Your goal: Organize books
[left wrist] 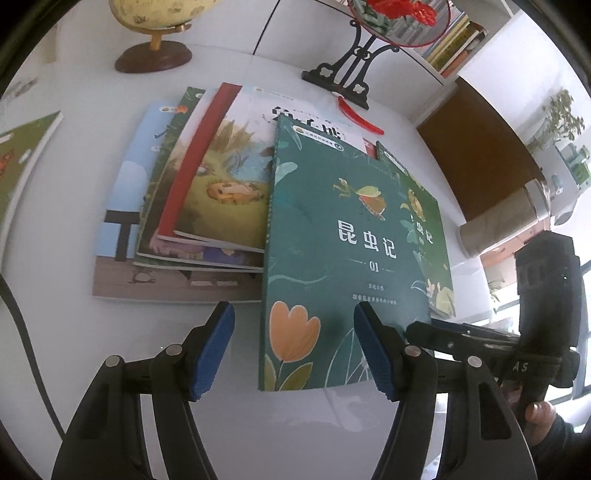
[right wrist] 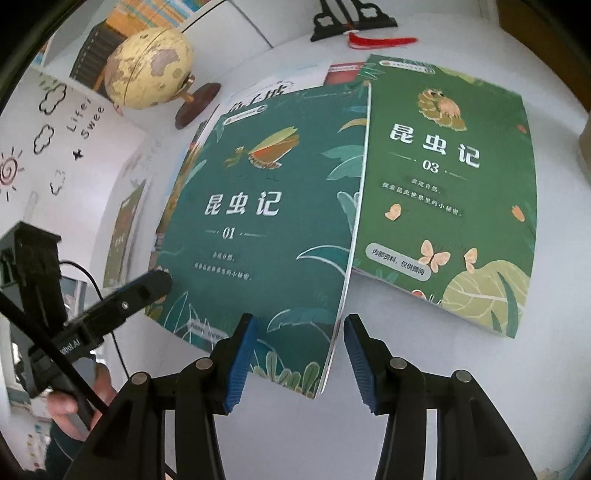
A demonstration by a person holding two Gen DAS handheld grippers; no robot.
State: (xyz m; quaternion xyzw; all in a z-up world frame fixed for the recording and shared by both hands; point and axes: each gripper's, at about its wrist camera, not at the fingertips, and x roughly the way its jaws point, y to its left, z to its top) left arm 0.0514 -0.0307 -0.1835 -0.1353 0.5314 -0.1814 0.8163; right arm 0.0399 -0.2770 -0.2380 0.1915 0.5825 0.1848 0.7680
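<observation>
A teal book marked 01 (left wrist: 332, 251) lies on top of a fanned pile of picture books (left wrist: 207, 192) on a white table. It also shows in the right wrist view (right wrist: 258, 221). A green book marked 03 (right wrist: 450, 184) lies partly under its right side, and it also shows in the left wrist view (left wrist: 428, 229). My left gripper (left wrist: 293, 349) is open, its fingers either side of the 01 book's near left corner. My right gripper (right wrist: 299, 358) is open, its fingers either side of that book's near right corner, which lifts off the table.
A globe (left wrist: 155, 22) on a wooden base and a black ornament stand (left wrist: 343, 79) with a red tassel stand behind the books. Another book (left wrist: 22, 158) lies at the far left. A brown cabinet (left wrist: 480, 147) is at the right. A doodled white board (right wrist: 55, 129) stands at the left.
</observation>
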